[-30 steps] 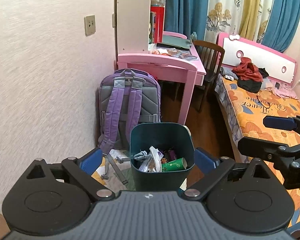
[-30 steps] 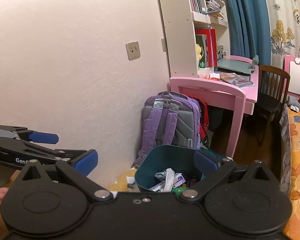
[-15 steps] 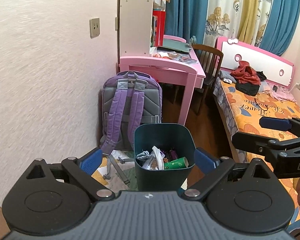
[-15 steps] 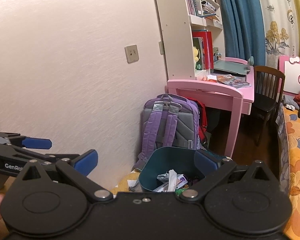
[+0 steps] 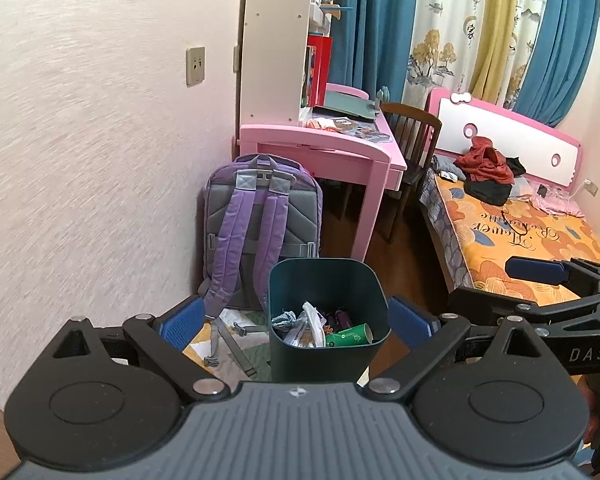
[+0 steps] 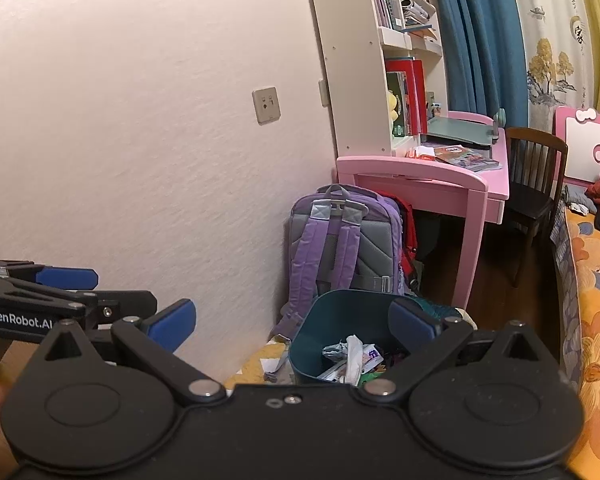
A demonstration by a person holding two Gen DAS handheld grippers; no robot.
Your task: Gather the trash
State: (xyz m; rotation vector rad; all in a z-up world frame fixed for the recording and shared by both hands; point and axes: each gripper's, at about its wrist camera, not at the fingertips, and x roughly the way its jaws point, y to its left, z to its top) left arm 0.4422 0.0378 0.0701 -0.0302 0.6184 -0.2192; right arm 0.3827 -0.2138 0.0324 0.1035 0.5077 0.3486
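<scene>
Pulled back a little from a second ago, with the view tipped upward: more wall and curtain above, dark teal trash bin (image 5: 328, 280) lower and slightly further off between the blue pads. Right gripper (image 5: 476, 304) shifted lower at the right edge of the left wrist view; left gripper (image 6: 140, 300) likewise lower at the left edge of the right wrist view. Both spread wide, nothing between the pads of either.

Largest first: textured pale wall (image 5: 80, 140) along the left, with a socket plate (image 5: 195, 66). Bed (image 5: 540, 240) with orange flowered cover along the right, red and black clothes (image 5: 486, 168) heaped near its pink headboard. Blue and patterned curtains (image 5: 440, 32) behind. White bookshelf (image 6: 360, 60) rose above a pink desk (image 5: 320, 148), papers and a folder on top, a dark wooden chair (image 5: 412, 132) just beside it. Purple backpack (image 5: 260, 232) stood upright against the wall, straps facing out, just behind the bin and beside the desk leg. Bin sat on the floor, apart from both grippers, holding crumpled paper (image 5: 284, 316), white wrappers and a green paper cup (image 5: 350, 334) lying on its side. Scraps of paper (image 5: 236, 326) lay on the patterned mat left of the bin, partly under a loose backpack strap.
</scene>
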